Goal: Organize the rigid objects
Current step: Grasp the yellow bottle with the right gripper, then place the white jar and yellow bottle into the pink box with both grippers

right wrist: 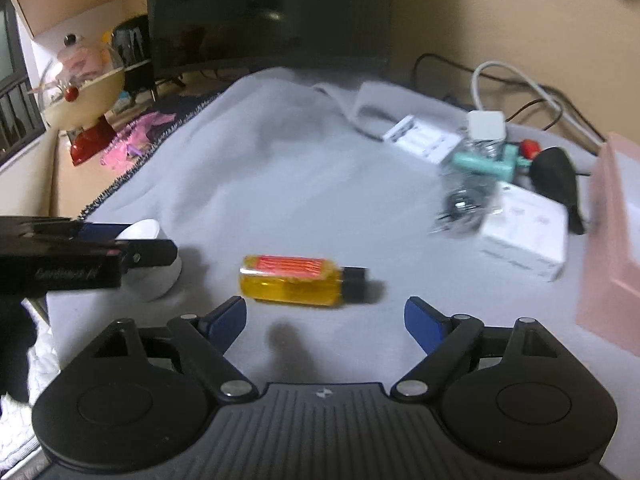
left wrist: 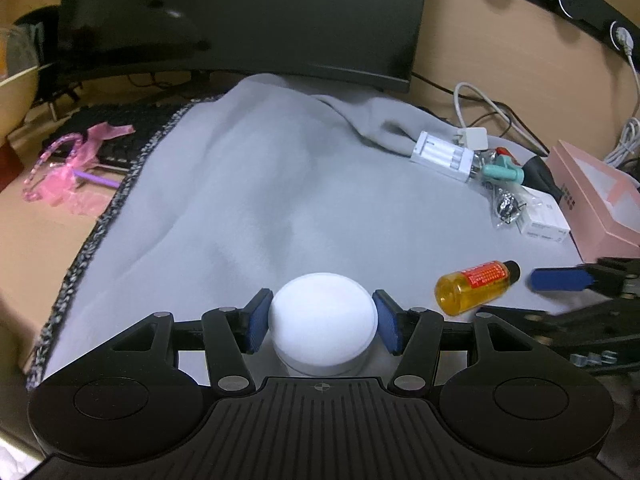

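Left tongs [left wrist: 323,322]: closed on the white round jar [left wrist: 323,316], blue pads touching its sides, jar standing upright on the grey cloth [left wrist: 240,184].
Right tongs [right wrist: 325,320]: spread wide, nothing between the pads, set just in front of the amber bottle [right wrist: 296,280] without touching it.
Amber bottle: lying on its side on the grey cloth, red label up, black cap toward the right in the right wrist view; just right of the white round jar in the left wrist view.
Grey cloth: draped over the table [left wrist: 36,232], dark speckled hem along its left edge.
Far right cluster: white battery case [left wrist: 444,156], white charger [left wrist: 474,138] with cable, teal tool [left wrist: 504,170], small white box [left wrist: 542,220], pink box [left wrist: 596,208], all close together, well apart from the jar.
Behind the cloth: dark monitor [left wrist: 240,16], black keyboard [left wrist: 116,136] partly under the cloth edge.
Left of the cloth: pink plastic wrapper [left wrist: 76,168] on the table.
Right wrist view: slightly blurred, small items in the cluster hard to read.
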The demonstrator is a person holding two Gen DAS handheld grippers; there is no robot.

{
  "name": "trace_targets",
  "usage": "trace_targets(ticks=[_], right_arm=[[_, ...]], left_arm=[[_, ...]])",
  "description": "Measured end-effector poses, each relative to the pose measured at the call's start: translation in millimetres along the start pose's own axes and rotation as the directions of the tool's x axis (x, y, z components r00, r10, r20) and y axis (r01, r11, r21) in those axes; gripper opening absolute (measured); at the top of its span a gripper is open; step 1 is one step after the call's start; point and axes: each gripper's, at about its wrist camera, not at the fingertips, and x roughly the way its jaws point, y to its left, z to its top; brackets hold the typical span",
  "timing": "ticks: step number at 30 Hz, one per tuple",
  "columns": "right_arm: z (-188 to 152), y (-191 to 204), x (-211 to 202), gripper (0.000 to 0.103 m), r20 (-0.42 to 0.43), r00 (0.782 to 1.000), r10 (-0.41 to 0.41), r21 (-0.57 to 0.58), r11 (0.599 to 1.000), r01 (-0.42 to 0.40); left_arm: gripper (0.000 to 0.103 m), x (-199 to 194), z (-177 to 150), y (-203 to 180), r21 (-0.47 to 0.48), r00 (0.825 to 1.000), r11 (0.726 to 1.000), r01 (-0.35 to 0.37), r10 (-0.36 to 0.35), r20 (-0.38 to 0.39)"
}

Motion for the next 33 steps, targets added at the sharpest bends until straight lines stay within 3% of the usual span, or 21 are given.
trace_targets(ticks=[7,10,14,16,20,22,26,30,33], right_arm=[[12.3,9.8,28.1,0.087,-0.004,1.000,-0.027,0.044,0.999,0.027],[16.5,8.3,27.8,0.081,-0.008,1.000,-0.029,0.008,1.000,0.029],[13.4,-3.3,8.7,0.080,-0.006,1.000,-0.030,-0.018,0.999,0.030],[7.4,-12.1,-6.2,0.080,-0.009,0.999,-0.051,-0.030,0.998,0.051],[-12.3,-41.4,-44.1,0.080,-0.016,0.988,-0.155,-0.020,0.988,0.155],[-24.1,-59.1,-66.5,0.080,-0.013,0.972,-0.235,0.008,0.972,0.235],[-49.6,-94.3,-109.3,0.080,-0.024,0.922,-0.387,0.091,0.917,0.387],[-69.3,-119.0,-143.5,0.080,-0.032,0.872,-0.488,0.200,0.852,0.484],[-80.1,-127.9,-166.2,0.080,-0.020,0.843,-0.537,0.263,0.811,0.523]], left_arm=[[0.060,-4.3,-10.2,-4.1,0.029,1.000,0.999,-0.023,0.022,0.015],[0.060,-6.0,-11.3,-6.5,0.039,1.000,0.999,-0.022,0.022,0.013],[0.060,-9.2,-12.8,-16.4,0.069,0.998,0.996,0.062,-0.062,-0.010],[0.060,-8.7,-11.9,-30.6,0.121,0.990,0.983,0.140,-0.137,-0.036],[0.060,-4.0,-0.4,-69.0,0.215,0.951,0.927,0.307,-0.292,-0.098],[0.060,-0.7,15.3,-93.3,0.255,0.920,0.884,0.391,-0.374,-0.113],[0.060,4.8,65.9,-150.9,0.335,0.841,0.780,0.529,-0.533,-0.088],[0.060,18.4,117.2,-212.4,0.381,0.782,0.708,0.595,-0.619,-0.073],[0.060,39.3,147.9,-255.4,0.416,0.766,0.683,0.601,-0.640,-0.057]])
